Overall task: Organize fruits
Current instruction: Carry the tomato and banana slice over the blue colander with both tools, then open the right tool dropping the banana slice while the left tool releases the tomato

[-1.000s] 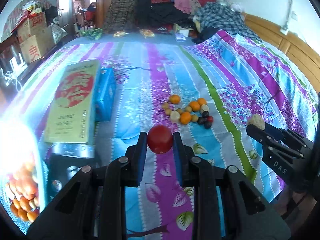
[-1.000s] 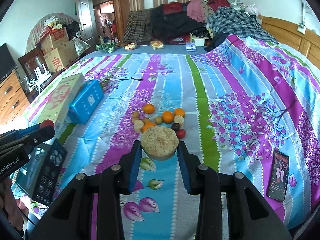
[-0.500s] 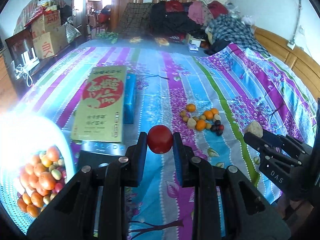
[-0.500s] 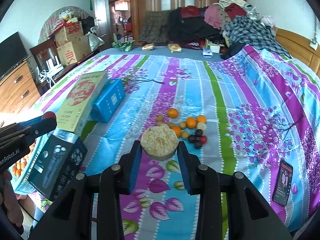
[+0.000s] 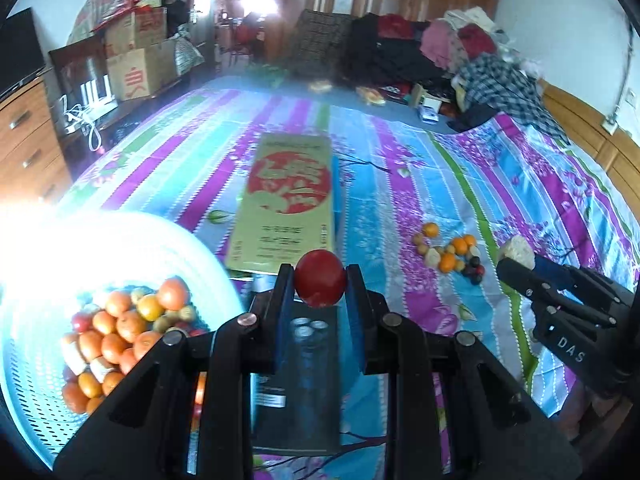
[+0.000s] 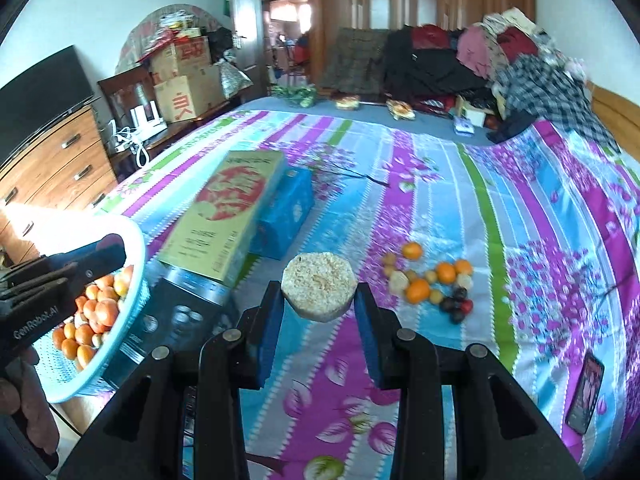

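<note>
**Both claws loaded above a striped bedspread**

I hold my left claw [image 5: 320, 280] closed on a round red fruit [image 5: 320, 283], its two blue pads pressed against the fruit's sides, above a dark box [image 5: 298, 384] at the near edge of the bed [image 5: 400, 168]. To its left sits a pale blue perforated basket [image 5: 36, 396], washed out by glare along its far rim and filled with oranges and other small fruits [image 5: 116, 328]. My right claw [image 6: 319, 292] grips a pale, grainy, flat-topped piece [image 6: 319, 286] between its pads, over the floral bedspread. A loose cluster of fruit [image 6: 434, 282], oranges, pale round ones and a few dark and red ones, lies on the bed to the right of that claw. A long yellow carton with a red disc [image 6: 224, 216] lies beside a blue box [image 6: 286, 216] farther back on the left. A phone [image 6: 586, 386] rests near the bed's right edge. Heaped clothes [image 6: 480, 64] cover the far end.
</note>
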Demonstrator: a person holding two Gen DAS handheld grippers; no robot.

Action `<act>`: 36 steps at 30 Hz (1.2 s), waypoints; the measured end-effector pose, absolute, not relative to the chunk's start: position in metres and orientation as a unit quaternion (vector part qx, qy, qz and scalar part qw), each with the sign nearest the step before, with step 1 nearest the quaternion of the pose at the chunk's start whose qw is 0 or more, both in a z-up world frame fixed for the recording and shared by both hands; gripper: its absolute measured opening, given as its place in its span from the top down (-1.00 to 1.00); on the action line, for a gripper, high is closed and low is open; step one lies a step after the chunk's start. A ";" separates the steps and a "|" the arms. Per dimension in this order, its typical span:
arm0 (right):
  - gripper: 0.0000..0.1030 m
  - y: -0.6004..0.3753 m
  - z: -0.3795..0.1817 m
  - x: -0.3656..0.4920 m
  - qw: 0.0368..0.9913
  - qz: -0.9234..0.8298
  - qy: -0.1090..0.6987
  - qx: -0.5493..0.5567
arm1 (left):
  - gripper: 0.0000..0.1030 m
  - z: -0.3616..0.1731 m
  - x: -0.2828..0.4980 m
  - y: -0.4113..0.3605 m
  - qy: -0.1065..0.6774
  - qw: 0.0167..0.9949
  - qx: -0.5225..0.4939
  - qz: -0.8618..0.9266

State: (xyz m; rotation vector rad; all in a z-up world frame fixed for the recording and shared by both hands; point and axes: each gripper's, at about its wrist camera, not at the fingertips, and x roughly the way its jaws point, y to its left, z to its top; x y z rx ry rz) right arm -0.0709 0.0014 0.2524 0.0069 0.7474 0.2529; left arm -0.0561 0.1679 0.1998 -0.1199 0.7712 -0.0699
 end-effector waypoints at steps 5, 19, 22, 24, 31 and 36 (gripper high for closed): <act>0.24 0.033 0.264 -0.071 0.924 0.143 0.355 -0.008 | 0.49 0.198 -0.061 0.189 0.378 0.923 -0.068 -0.022; 0.24 0.170 0.281 -0.072 0.896 0.267 0.350 -0.052 | 0.50 0.187 -0.084 0.294 0.384 0.913 -0.102 0.090; 0.24 0.199 0.277 -0.069 0.883 0.293 0.361 -0.053 | 0.49 0.182 -0.089 0.317 0.390 0.906 -0.108 0.121; 0.24 0.215 0.273 -0.067 0.874 0.309 0.371 -0.055 | 0.49 0.179 -0.094 0.329 0.393 0.902 -0.108 0.140; 0.24 0.253 0.257 -0.062 0.852 0.332 0.398 -0.070 | 0.49 0.168 -0.097 0.343 0.404 0.893 -0.109 0.162; 0.23 0.259 0.243 -0.058 0.843 0.334 0.417 -0.065 | 0.49 0.158 -0.097 0.349 0.420 0.886 -0.113 0.160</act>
